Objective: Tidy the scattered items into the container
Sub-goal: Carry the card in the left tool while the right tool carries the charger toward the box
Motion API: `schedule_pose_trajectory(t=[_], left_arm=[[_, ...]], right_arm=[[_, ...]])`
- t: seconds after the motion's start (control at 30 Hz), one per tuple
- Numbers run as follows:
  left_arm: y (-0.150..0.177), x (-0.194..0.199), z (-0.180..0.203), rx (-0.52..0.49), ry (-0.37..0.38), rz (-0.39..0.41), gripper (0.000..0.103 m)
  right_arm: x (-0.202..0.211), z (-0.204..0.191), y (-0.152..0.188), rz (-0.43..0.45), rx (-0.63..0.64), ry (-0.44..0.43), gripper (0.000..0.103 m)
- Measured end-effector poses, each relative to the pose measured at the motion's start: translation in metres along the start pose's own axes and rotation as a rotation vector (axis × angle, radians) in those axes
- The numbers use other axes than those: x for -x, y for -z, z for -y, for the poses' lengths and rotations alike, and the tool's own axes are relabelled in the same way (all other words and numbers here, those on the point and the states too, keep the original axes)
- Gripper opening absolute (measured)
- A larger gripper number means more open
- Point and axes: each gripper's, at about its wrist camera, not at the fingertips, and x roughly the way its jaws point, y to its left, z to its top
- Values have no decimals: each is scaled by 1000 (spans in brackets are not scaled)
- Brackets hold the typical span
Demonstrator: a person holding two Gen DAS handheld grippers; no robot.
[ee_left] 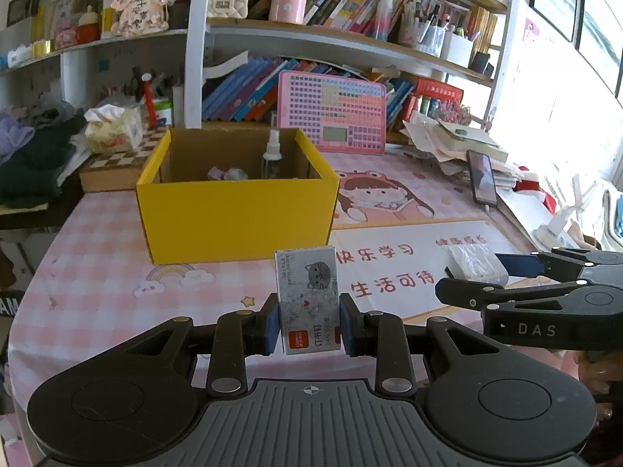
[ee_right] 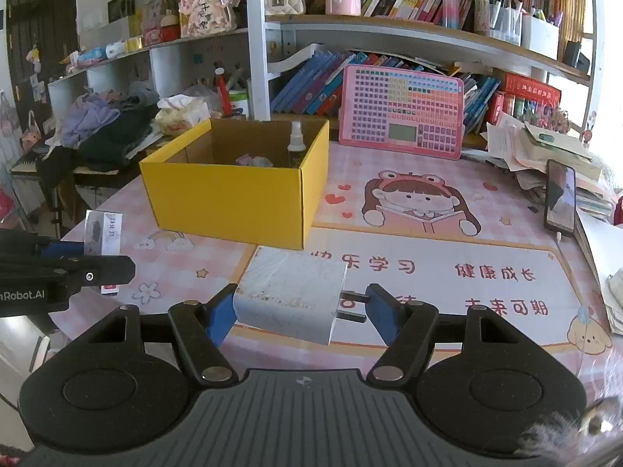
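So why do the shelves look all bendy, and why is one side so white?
Left wrist view: the fisheye lens curves the shelves, and window glare washes out the right side. Right wrist view: the same bending, a bright patch at the far right, while the yellow box and charger plug stay sharp; a blurry fuzzy thing sits in the bottom corner.

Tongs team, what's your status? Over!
Left tongs shut on staple box. Right tongs around charger plug. Yellow box ahead, path clear.
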Motion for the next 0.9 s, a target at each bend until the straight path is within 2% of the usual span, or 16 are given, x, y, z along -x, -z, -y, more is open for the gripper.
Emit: schedule_pose_trajectory(t=[0.3, 0.53, 0.9], left_arm=[[2, 9, -10, 17, -16, 21, 29], [5, 17, -28, 57, -54, 28, 29], [-9, 2, -41, 76, -75, 45, 29]], right_arm=[[0, -10, -3, 7, 15, -11, 68], [-10, -31, -9, 4, 58, -55, 68], [-38, -38, -30, 14, 126, -95, 68]])
